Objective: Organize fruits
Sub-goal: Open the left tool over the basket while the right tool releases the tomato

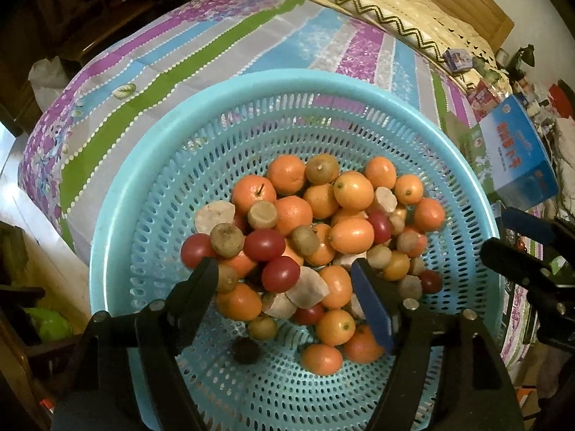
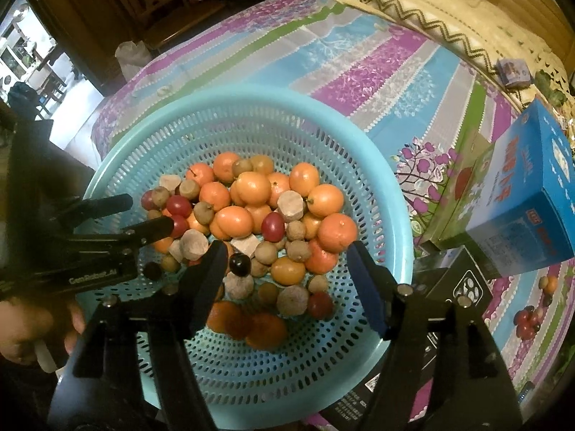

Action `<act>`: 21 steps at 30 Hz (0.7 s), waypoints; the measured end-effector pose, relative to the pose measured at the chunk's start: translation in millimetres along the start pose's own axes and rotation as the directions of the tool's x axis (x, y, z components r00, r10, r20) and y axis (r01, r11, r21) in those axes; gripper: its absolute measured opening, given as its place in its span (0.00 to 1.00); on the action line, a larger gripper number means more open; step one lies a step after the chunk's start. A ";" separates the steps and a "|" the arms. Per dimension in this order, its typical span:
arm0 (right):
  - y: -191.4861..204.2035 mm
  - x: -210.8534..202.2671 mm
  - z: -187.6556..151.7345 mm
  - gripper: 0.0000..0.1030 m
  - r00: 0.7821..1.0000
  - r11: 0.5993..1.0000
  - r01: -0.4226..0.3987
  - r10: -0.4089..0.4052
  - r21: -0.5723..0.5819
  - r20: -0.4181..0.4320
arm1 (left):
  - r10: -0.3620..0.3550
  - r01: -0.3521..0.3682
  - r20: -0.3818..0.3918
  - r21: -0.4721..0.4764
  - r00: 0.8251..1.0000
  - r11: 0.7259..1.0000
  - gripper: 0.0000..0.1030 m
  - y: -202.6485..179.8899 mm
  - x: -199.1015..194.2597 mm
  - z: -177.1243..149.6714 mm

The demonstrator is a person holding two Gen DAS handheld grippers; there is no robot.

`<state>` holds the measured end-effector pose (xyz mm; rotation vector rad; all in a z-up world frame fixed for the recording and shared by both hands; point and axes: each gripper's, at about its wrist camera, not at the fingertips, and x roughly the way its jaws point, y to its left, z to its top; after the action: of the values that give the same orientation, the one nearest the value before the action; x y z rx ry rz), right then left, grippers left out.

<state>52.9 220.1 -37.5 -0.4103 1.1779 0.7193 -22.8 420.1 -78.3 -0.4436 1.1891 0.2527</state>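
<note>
A round turquoise perforated basket [image 1: 151, 165] [image 2: 377, 165] sits on a striped cloth and holds a heap of mixed fruit: orange kumquats [image 1: 354, 190] [image 2: 253, 187], red cherry tomatoes [image 1: 280, 273] [image 2: 273, 227], brown longans [image 1: 227, 240] [image 2: 295, 230], pale cut chunks [image 1: 307, 287] and a dark cherry [image 2: 240, 264]. My left gripper [image 1: 284, 269] is open and empty, just above the near side of the heap. My right gripper [image 2: 287, 251] is open and empty over the basket's near side. Each gripper shows in the other's view, left [image 2: 143, 219] and right [image 1: 510, 233].
A blue carton [image 1: 517, 151] [image 2: 528, 186] and a green box [image 2: 449, 194] stand right of the basket. A black box [image 2: 456, 280] lies at its near right. A cream blanket [image 1: 395, 3] covers the far side. The table's left edge [image 1: 39, 151] drops off.
</note>
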 end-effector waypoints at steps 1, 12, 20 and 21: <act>-1.0 0.3 0.1 0.68 1.000 1.000 -0.001 0.001 0.003 0.000 | 0.000 0.000 -0.001 -0.002 1.000 1.000 0.75 0.3 0.9 -0.2; -4.8 0.5 0.5 0.68 1.000 1.000 -0.007 0.007 0.008 0.001 | -0.001 0.001 0.005 0.002 1.000 1.000 0.75 -1.7 1.0 1.3; -8.3 -3.3 -0.4 0.68 1.000 1.000 -0.010 0.009 0.013 0.013 | 0.005 -0.005 0.010 0.000 1.000 1.000 0.75 -2.9 -0.5 3.4; -8.9 -4.1 -0.8 0.68 1.000 1.000 -0.011 0.011 0.013 0.015 | 0.006 -0.006 0.011 0.000 1.000 1.000 0.75 -3.2 -0.8 3.9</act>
<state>57.7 212.0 -34.5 -0.3873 1.1712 0.7225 -18.5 419.1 -75.8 -0.4385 1.1797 0.2599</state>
